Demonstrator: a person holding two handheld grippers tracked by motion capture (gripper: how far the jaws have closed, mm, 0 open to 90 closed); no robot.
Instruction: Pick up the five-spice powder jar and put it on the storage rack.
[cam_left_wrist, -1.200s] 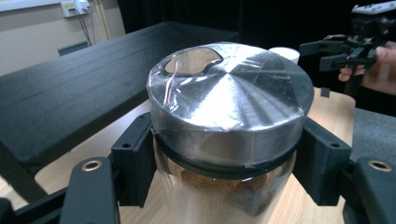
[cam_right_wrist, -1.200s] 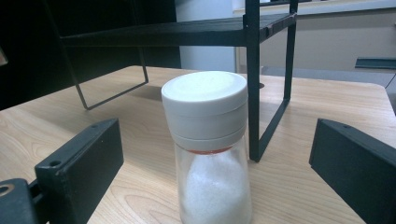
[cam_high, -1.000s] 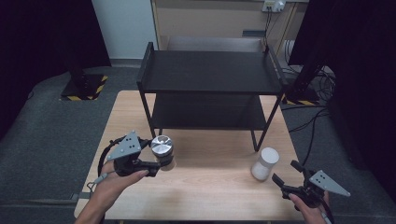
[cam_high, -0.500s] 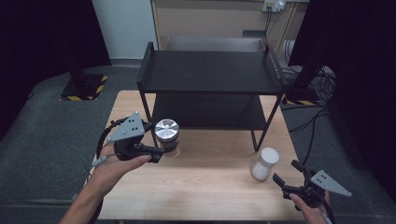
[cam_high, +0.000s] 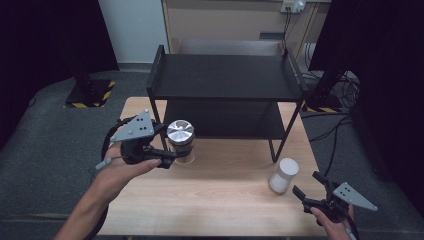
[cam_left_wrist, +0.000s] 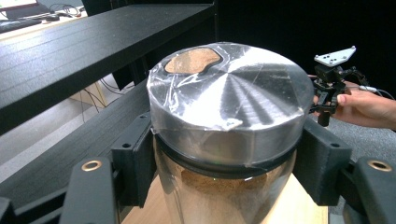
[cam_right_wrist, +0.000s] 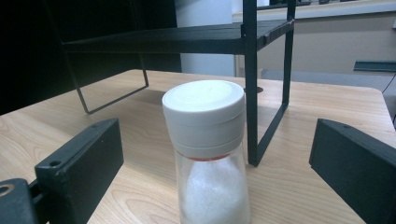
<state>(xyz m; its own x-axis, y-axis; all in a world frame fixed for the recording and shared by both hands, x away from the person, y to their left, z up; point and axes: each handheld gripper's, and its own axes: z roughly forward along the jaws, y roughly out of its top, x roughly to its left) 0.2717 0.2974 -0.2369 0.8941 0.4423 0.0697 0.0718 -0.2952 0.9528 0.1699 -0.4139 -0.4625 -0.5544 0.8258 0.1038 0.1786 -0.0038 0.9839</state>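
Jar (cam_high: 180, 142), glass-bodied with a brushed metal lid, is held by the left gripper (cam_high: 172, 152) at about 9 o'clock of the table (cam_high: 220, 200), just in front of the black shelf rack (cam_high: 225, 80). In the left gripper view the 2 black jaws are seen pinched against the glass wall just under the lid (cam_left_wrist: 229, 107), 1 on each side. Whether the base rests on the wood cannot be told.

Handling, as judged: rigid, breakable, smooth-sided and likely slippery; some weight is expected from the brown granular fill seen through the glass. The grip just below the lid's overhang looks sound, since the rim would catch a slide. Clear film is seen wrinkled over the lid, loose at 1 edge; it is not to be gripped.

Salt shaker (cam_high: 283, 175), white-capped with white contents, stands at about 4 o'clock. The right gripper (cam_high: 307, 192) is held just short of it, jaws spread wide and apart from the glass, as seen in the right gripper view (cam_right_wrist: 205, 154).
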